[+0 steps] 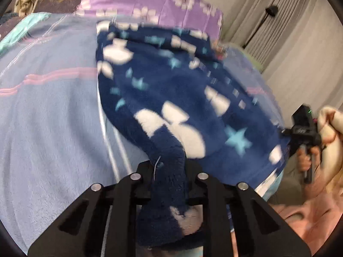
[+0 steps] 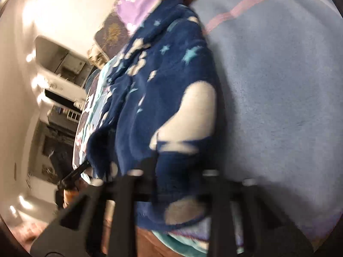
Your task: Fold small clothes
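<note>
A navy fleece garment point(image 1: 171, 90) with white shapes and light blue stars lies spread on a blue blanket point(image 1: 53, 107) on the bed. My left gripper point(image 1: 168, 171) is shut on a bunched near corner of the garment. The right gripper's body point(image 1: 304, 132), held in a hand, shows at the right edge of the left wrist view, beside the garment's other near corner. In the right wrist view, blurred, my right gripper point(image 2: 175, 171) is shut on a navy garment point(image 2: 163, 90) edge, with the fleece hanging between the jaws.
A purple flowered pillow point(image 1: 154, 2) lies at the head of the bed behind the garment. Curtains point(image 1: 295, 21) hang at the right. A pink cloth point(image 1: 306, 220) is at the lower right. The right wrist view shows shelves point(image 2: 62, 81) by a pale wall, left of the bed.
</note>
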### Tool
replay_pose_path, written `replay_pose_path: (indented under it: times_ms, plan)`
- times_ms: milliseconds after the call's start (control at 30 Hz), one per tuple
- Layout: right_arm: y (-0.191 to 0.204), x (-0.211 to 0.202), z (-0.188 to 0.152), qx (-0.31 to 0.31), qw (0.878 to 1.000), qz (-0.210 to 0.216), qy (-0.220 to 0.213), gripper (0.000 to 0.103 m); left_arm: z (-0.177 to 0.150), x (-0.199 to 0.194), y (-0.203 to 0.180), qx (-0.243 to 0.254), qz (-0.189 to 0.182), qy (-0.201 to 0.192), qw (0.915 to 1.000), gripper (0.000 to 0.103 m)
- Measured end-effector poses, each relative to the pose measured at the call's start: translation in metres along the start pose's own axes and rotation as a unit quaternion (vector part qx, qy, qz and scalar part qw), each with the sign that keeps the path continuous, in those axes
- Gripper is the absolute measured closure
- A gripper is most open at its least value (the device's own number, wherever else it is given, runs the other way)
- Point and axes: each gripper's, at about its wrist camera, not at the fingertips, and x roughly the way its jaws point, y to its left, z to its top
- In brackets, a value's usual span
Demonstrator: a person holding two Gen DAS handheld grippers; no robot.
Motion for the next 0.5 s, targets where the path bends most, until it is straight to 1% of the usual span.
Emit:
replay_pose_path:
  times_ms: [67, 200, 233, 300, 333, 367, 433, 467, 500]
  plan:
    - [0.021, -0.018, 0.001, -0.033, 0.999, 0.010, -0.035, 0.089, 0.008, -0.022, -0.019, 0.036, 0.009, -0.036, 0.9986, 0.087]
    - [0.060, -0.062, 0.003, -0.081, 0.990, 0.065, -0.094, 0.091, 0.020, -0.061, -0.040, 0.065, 0.006, -0.084, 0.9943, 0.089]
    - [0.068, -0.071, 0.002, -0.091, 0.987, 0.080, -0.104, 0.091, 0.024, -0.074, -0.046, 0.069, -0.002, -0.100, 0.9926, 0.089]
    - [0.086, -0.093, -0.002, -0.111, 0.978, 0.119, -0.129, 0.092, 0.026, -0.094, -0.054, 0.077, -0.016, -0.124, 0.9891, 0.089]
    - [0.093, -0.104, -0.004, -0.120, 0.974, 0.132, -0.142, 0.092, 0.027, -0.110, -0.062, 0.087, -0.023, -0.142, 0.9858, 0.089]
    - [0.103, -0.125, -0.012, -0.136, 0.965, 0.148, -0.167, 0.092, 0.027, -0.128, -0.071, 0.099, -0.028, -0.161, 0.9816, 0.089]
    - [0.111, -0.152, -0.022, -0.161, 0.953, 0.159, -0.200, 0.092, 0.025, -0.153, -0.082, 0.119, -0.031, -0.189, 0.9744, 0.089]
    - [0.118, -0.167, -0.029, -0.182, 0.946, 0.155, -0.220, 0.091, 0.023, -0.164, -0.087, 0.129, -0.030, -0.201, 0.9707, 0.089]
    - [0.122, -0.173, -0.033, -0.196, 0.942, 0.143, -0.233, 0.091, 0.021, -0.175, -0.090, 0.140, -0.024, -0.215, 0.9662, 0.088]
